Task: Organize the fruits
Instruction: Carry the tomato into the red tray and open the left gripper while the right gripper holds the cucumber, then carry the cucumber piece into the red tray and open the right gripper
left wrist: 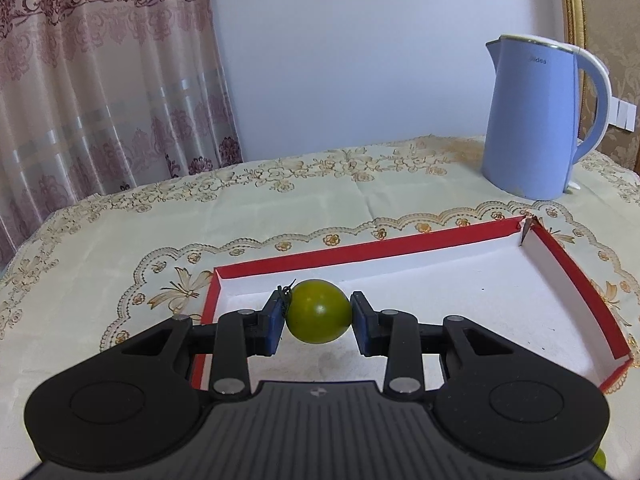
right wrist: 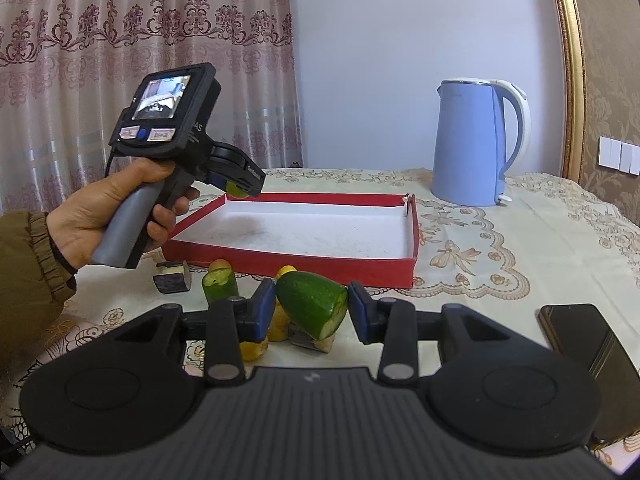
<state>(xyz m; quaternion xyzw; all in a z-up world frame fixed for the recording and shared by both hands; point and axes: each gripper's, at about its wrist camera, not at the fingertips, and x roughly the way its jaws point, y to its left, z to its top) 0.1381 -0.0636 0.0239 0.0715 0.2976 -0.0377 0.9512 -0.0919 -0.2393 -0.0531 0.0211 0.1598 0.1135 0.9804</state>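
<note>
Kettle [left wrist: 532, 120]: brand "Midea", faint grey print high on blue body, just below lid, handle side. Same kettle in right wrist view: print too faint to read. Handheld gripper unit [right wrist: 176, 120], left of kettle, over red tray corner: letters "AS" on side edge, rest cut off; two button labels below its screen blurred, unreadable. No other legible text.
</note>
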